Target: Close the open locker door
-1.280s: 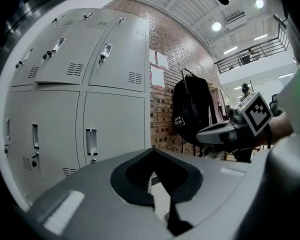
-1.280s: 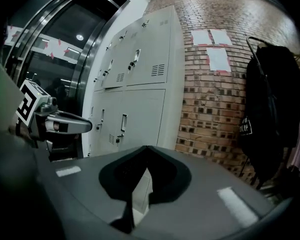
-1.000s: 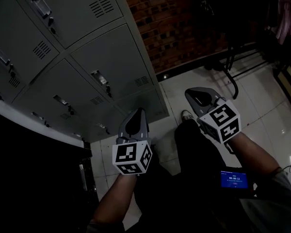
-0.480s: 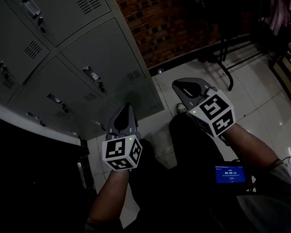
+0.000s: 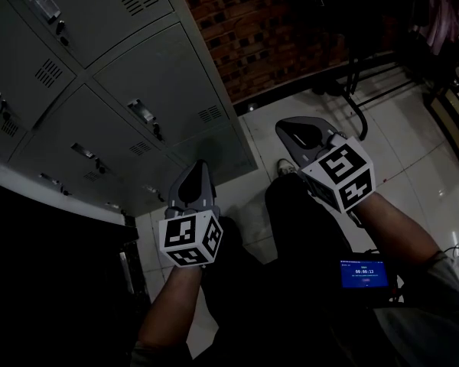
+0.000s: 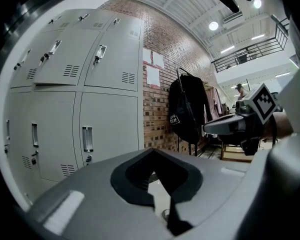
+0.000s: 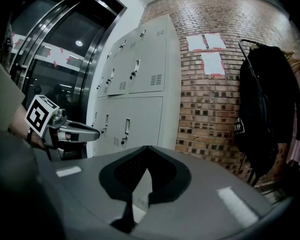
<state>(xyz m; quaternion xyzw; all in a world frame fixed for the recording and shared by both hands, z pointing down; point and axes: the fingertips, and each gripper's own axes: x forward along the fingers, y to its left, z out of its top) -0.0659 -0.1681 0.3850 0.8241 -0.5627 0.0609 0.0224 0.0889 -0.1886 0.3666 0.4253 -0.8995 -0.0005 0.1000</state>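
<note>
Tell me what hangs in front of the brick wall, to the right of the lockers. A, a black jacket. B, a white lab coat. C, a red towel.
A: a black jacket hangs in front of the brick wall in the right gripper view.

Head view dim; gripper views brighter, fisheye-warped, ceiling lamps (image 6: 213,25) glaring
</note>
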